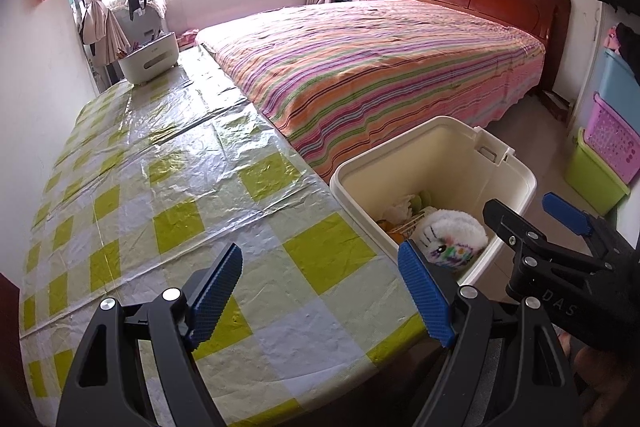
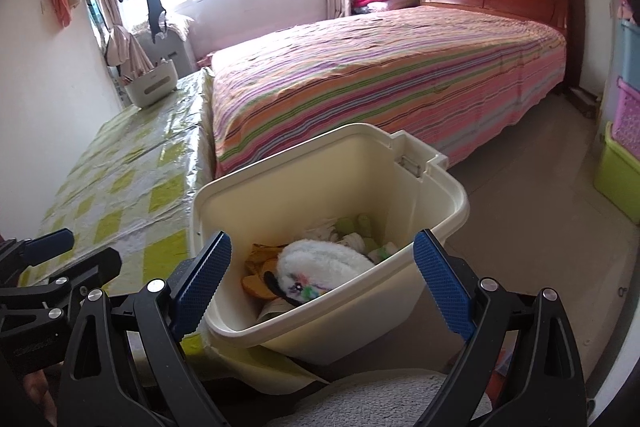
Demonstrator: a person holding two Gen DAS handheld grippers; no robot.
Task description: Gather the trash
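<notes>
A cream plastic bin (image 1: 500, 163) stands on the floor beside the table; it also shows in the right wrist view (image 2: 304, 163). Inside lie a white plush toy (image 1: 448, 233) (image 2: 320, 265), crumpled tissue (image 1: 400, 205), green pieces (image 2: 352, 225) and an orange item (image 2: 256, 283). My left gripper (image 1: 324, 291) is open and empty over the table's front edge. My right gripper (image 2: 324, 287) is open and empty, just in front of the bin's near rim. The right gripper also shows at the right of the left wrist view (image 1: 532, 219).
A table with a green-and-white check plastic cloth (image 1: 168, 195) runs along the left wall, with a white basket of items (image 1: 148, 61) at its far end. A striped bed (image 1: 380, 67) lies beyond. Coloured storage crates (image 1: 604, 155) stack at the right wall.
</notes>
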